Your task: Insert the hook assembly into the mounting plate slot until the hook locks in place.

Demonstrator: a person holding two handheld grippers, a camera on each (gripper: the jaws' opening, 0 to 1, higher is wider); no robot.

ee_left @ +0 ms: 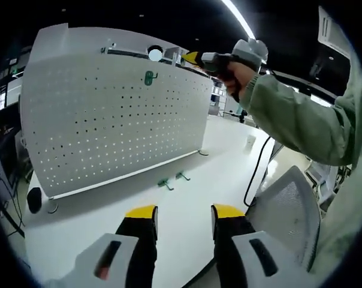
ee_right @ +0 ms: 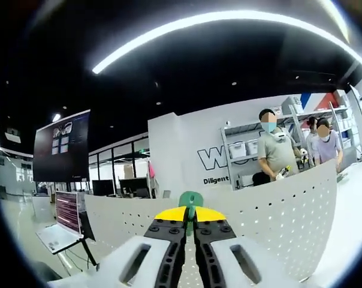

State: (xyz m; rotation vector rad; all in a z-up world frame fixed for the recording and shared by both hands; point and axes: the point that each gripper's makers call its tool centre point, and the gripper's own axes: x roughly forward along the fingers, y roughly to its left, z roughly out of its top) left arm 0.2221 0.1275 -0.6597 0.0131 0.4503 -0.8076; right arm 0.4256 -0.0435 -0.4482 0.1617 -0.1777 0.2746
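While the left hand-held gripper (ee_left: 184, 215) gapes, the right hand-held gripper (ee_right: 190, 213) pinches a green hook (ee_right: 190, 200).

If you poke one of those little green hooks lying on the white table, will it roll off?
Probably not. The two green hooks lying on the white table look bent and angular, so a poked one would likely slide or spin rather than roll. They look small and thin, so probably light, and likely stiff: the green hook pinched in the right gripper keeps its shape.
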